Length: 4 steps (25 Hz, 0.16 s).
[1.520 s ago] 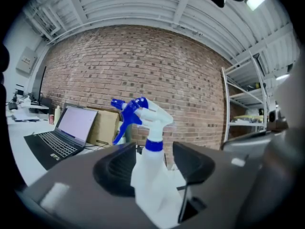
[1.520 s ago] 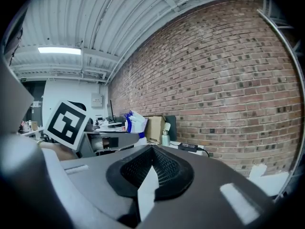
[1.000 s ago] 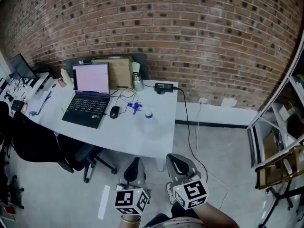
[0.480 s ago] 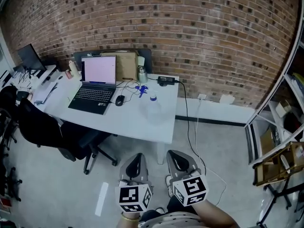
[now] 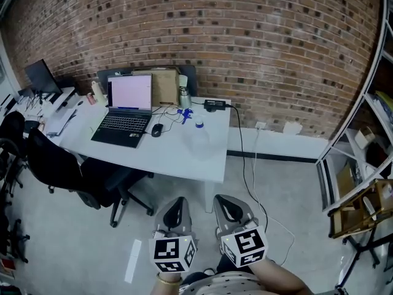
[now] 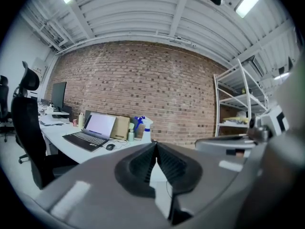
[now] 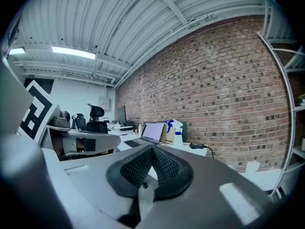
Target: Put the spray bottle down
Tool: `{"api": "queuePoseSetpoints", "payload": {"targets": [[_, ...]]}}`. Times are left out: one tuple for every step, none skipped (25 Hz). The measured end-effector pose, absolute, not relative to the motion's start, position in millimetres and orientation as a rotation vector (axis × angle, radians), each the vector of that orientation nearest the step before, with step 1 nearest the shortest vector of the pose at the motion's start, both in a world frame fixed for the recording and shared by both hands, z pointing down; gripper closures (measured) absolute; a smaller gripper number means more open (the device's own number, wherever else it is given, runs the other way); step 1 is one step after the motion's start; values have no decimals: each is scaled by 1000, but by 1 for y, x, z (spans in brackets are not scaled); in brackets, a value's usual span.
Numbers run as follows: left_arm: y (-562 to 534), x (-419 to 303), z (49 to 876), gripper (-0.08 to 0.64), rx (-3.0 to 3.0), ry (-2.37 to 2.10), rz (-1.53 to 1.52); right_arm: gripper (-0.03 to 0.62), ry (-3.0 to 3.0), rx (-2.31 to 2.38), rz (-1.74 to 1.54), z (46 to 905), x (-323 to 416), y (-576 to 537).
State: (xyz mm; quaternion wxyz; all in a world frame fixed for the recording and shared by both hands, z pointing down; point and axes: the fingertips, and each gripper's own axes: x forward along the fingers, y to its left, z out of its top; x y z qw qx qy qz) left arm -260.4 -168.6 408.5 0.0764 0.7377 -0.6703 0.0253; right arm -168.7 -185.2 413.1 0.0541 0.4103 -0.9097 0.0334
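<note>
The spray bottle (image 5: 199,137), clear with a blue and white trigger head, stands upright on the white desk (image 5: 178,161), right of the laptop. It also shows far off in the left gripper view (image 6: 144,129) and the right gripper view (image 7: 177,130). Both grippers hang over the floor well short of the desk, pointing toward it. My left gripper (image 5: 178,203) (image 6: 156,145) is shut with nothing in it. My right gripper (image 5: 224,201) (image 7: 152,150) is shut and empty too.
On the desk are an open laptop (image 5: 124,110), a mouse (image 5: 156,129), a cardboard box (image 5: 163,86), a steel flask (image 5: 184,97) and a power brick (image 5: 214,105) whose cable trails to the floor. A black office chair (image 5: 67,171) stands at the desk; metal shelving (image 5: 362,165) is at right.
The desk now sits a little farther from both grippers, which have drawn back from it together. The spray bottle has stayed standing on the desk.
</note>
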Motion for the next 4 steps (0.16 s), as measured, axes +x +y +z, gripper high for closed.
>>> {"api": "queuePoseSetpoints", "payload": {"targets": [[-169, -261, 409, 552, 2212, -2005, 77, 595, -2764, 1243, 96, 412, -170, -184], [-168, -262, 409, 552, 2211, -2003, 79, 595, -2765, 1239, 91, 412, -172, -184], [-168, -263, 410, 552, 2210, -2001, 80, 595, -2766, 1235, 85, 411, -173, -183], [-168, -264, 411, 552, 2209, -2000, 82, 595, -2767, 1231, 80, 411, -175, -183]]}}
